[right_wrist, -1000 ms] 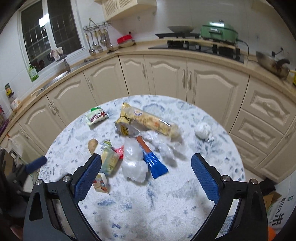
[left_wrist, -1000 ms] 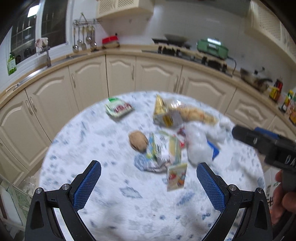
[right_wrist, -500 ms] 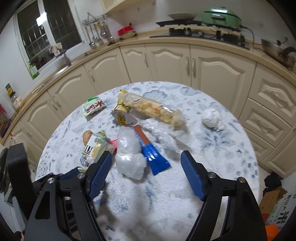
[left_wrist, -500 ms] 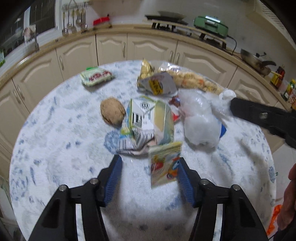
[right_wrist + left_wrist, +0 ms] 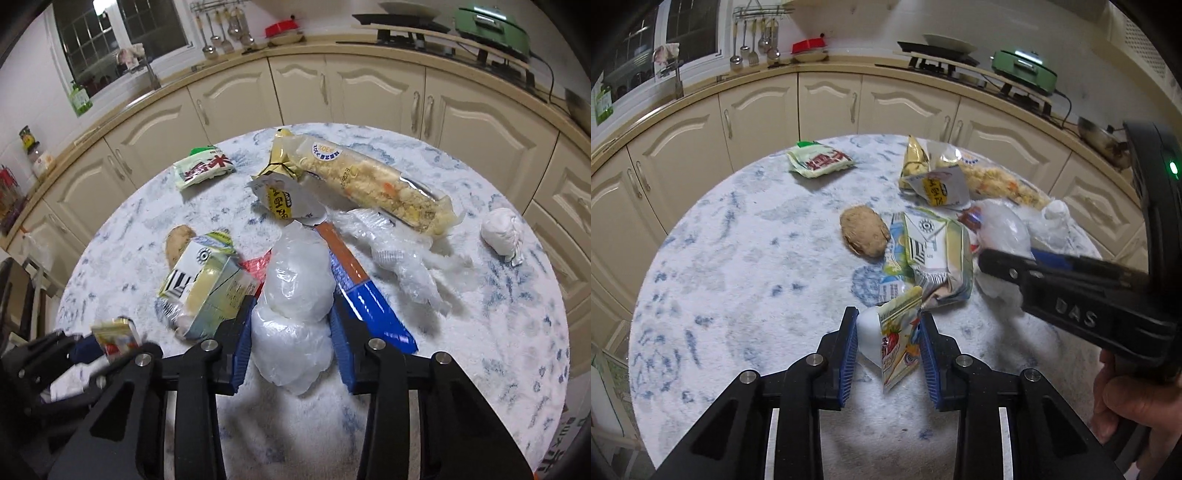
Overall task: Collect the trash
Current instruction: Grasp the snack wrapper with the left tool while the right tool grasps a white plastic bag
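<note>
Trash lies on a round marbled table (image 5: 738,258). My left gripper (image 5: 888,345) is shut on a small crumpled juice carton (image 5: 899,339), which also shows in the right wrist view (image 5: 114,334). My right gripper (image 5: 291,339) is shut on a clear white plastic bag (image 5: 295,295), seen in the left wrist view (image 5: 1004,229) with the right gripper's body (image 5: 1071,295) in front of it. A flattened milk carton (image 5: 934,254) lies just beyond the left gripper.
Also on the table: a brown potato-like lump (image 5: 864,230), a green snack packet (image 5: 820,162), a yellow wrapper (image 5: 284,199), a long bag of cereal (image 5: 376,188), a blue and orange wrapper (image 5: 365,295), a white wad (image 5: 500,236). Cabinets curve behind.
Both grippers moved down and forward to the table and closed. The left one closed on the juice carton, the right one on the plastic bag.
</note>
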